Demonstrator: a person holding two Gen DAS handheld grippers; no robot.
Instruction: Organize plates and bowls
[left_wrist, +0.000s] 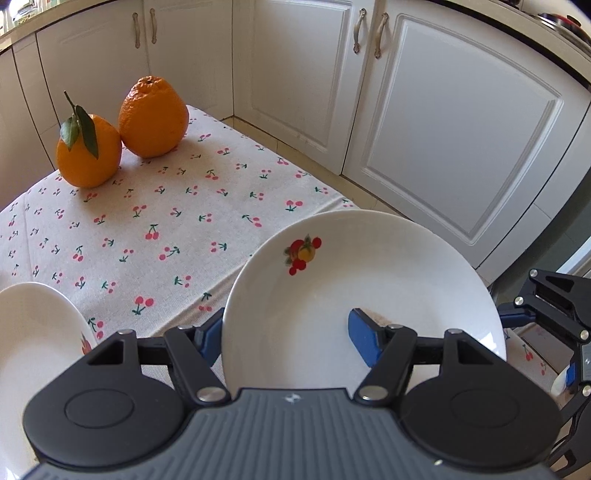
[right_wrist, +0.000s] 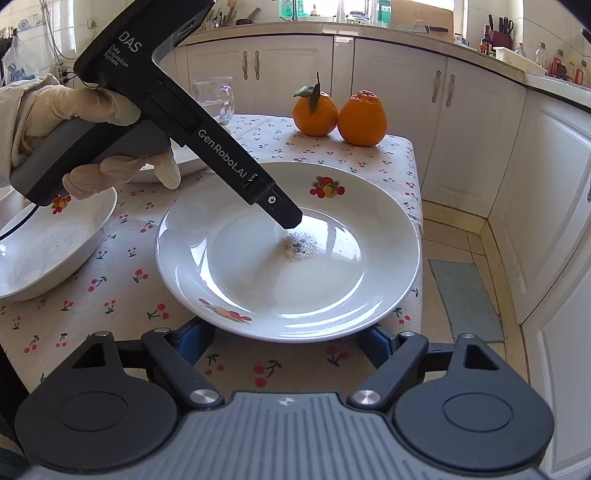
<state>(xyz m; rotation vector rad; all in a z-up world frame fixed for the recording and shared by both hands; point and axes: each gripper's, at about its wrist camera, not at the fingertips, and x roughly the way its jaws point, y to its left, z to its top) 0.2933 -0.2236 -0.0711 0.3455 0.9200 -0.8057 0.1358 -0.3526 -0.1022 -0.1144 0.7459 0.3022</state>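
A white plate with fruit prints (left_wrist: 332, 280) (right_wrist: 288, 258) lies at the right edge of the cherry-print tablecloth. My left gripper (left_wrist: 288, 339) is open and straddles the plate's left rim: one blue pad (left_wrist: 364, 341) rests inside the plate, the other (left_wrist: 210, 334) is outside, below the rim. My right gripper (right_wrist: 291, 341) is open, its blue pads (right_wrist: 192, 341) on either side of the plate's near rim, low by the cloth. A second white bowl (right_wrist: 48, 243) (left_wrist: 33, 332) lies to the left.
Two oranges (right_wrist: 340, 114) (left_wrist: 122, 129) stand at the table's far edge, a glass mug (right_wrist: 216, 98) at the back left. Another white dish (right_wrist: 184, 158) shows behind the left gripper's body. White cabinets (left_wrist: 443, 129) and tiled floor lie beyond the table's right edge.
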